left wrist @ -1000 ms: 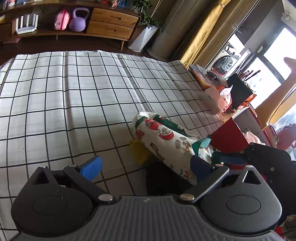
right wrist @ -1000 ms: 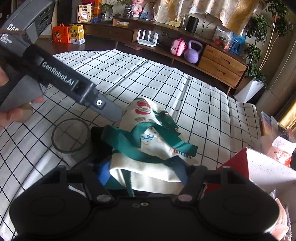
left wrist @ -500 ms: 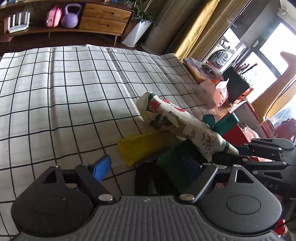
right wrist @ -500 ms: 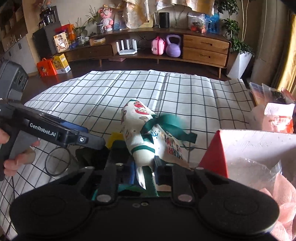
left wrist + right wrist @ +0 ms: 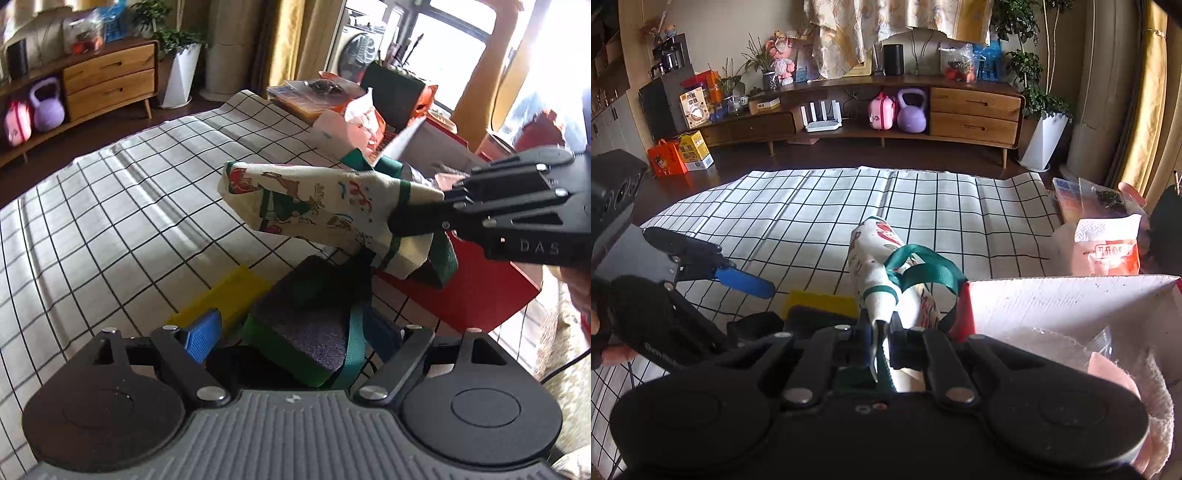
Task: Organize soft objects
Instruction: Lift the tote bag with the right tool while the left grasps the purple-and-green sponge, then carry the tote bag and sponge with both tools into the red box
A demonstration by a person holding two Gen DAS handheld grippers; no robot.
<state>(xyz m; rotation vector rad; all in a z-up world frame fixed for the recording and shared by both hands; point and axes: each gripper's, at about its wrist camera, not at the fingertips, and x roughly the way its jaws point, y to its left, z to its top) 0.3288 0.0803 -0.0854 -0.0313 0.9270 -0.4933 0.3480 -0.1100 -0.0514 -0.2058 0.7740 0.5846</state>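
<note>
Fabric of the rolled printed cloth bag [image 5: 886,273] is pinched in the right gripper [image 5: 882,332], lifted off the checked tablecloth [image 5: 812,206] beside the red box [image 5: 1052,299], presumably its destination, while the left gripper [image 5: 291,336] hangs spread around the green sponge [image 5: 310,325].

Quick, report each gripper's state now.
Left gripper: open, holding nothing.
Right gripper: shut on the printed cloth bag.

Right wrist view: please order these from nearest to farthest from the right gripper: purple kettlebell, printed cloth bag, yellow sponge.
1. printed cloth bag: clamped in the right gripper.
2. yellow sponge: just left of it, on the checked cloth.
3. purple kettlebell: far back, on the low shelf.
</note>
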